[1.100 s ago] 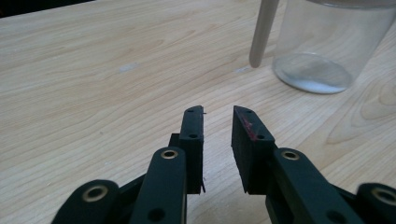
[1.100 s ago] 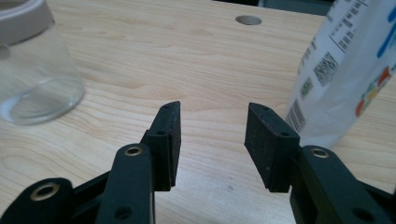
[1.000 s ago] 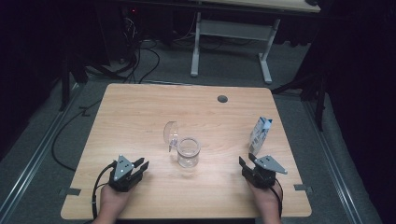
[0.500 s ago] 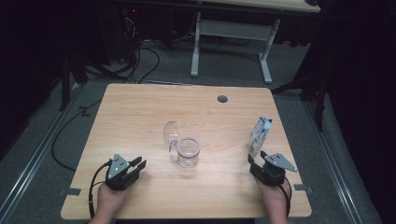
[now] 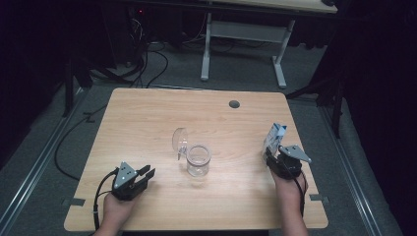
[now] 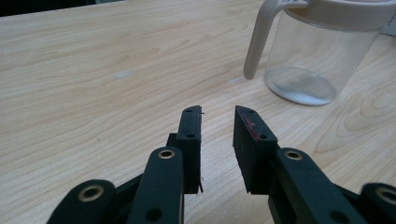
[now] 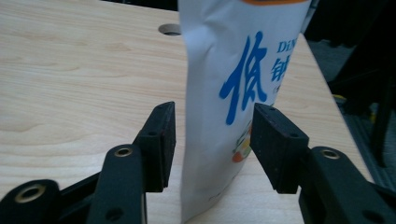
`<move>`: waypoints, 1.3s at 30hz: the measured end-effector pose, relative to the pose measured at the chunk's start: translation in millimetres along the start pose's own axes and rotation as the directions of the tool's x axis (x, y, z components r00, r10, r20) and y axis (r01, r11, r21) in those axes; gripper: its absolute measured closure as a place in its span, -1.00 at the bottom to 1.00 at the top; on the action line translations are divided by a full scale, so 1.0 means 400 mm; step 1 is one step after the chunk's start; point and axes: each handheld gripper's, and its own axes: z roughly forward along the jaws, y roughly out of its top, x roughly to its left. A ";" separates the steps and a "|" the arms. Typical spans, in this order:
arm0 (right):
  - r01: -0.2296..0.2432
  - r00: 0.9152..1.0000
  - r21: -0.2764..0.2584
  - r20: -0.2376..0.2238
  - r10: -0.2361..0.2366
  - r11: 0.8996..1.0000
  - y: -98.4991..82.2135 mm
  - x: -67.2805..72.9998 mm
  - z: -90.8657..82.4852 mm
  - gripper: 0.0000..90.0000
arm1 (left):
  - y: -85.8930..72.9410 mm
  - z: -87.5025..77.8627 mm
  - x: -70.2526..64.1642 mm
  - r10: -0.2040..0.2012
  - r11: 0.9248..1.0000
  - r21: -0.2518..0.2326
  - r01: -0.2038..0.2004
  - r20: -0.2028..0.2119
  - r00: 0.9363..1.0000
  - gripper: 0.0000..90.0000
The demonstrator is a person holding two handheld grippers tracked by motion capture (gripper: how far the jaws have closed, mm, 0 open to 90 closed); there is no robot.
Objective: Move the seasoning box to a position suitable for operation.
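The pouch [image 5: 274, 138] stands upright near the table's [image 5: 147, 118] right edge, at about 3 o'clock from the jug [image 5: 197, 160]. The right gripper [image 5: 273, 155] sits just at 6 o'clock of the pouch, and in the right gripper view the pouch [image 7: 233, 93] is between the two jaws. These jaws have just been closing, but a small gap remains on each side, so the pads do not press on it yet.

The left gripper [image 5: 146, 174] rests low near the table's front left corner, at about 8 o'clock from the jug. Its jaws stand a little apart with nothing between them (only bare wood shows in the gap).

The jug is clear, in the middle of the table, with its round lid [image 5: 180, 140] raised at 11 o'clock. In the left gripper view the jug [image 6: 317, 60] is cut off at the top edge. A cable hole [image 5: 234, 104] lies at 12 o'clock, well apart from everything.

The pouch's top is cut off in the right gripper view, and its small print is hard to read.
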 end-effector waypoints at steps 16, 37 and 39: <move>-0.004 0.999 -0.001 -0.049 0.004 1.000 -0.005 -0.052 -0.034 0.91 | -0.002 0.002 0.000 0.006 1.000 0.000 -0.006 0.006 1.000 0.61; -0.023 0.995 -0.012 -0.096 0.022 1.000 0.012 -0.043 -0.014 0.34 | -0.002 -0.005 -0.003 -0.006 1.000 -0.018 0.006 0.003 1.000 0.60; -0.017 0.996 -0.022 -0.090 0.015 1.000 0.014 -0.043 -0.017 0.41 | -0.003 -0.004 -0.002 -0.005 1.000 -0.017 0.005 0.005 1.000 0.60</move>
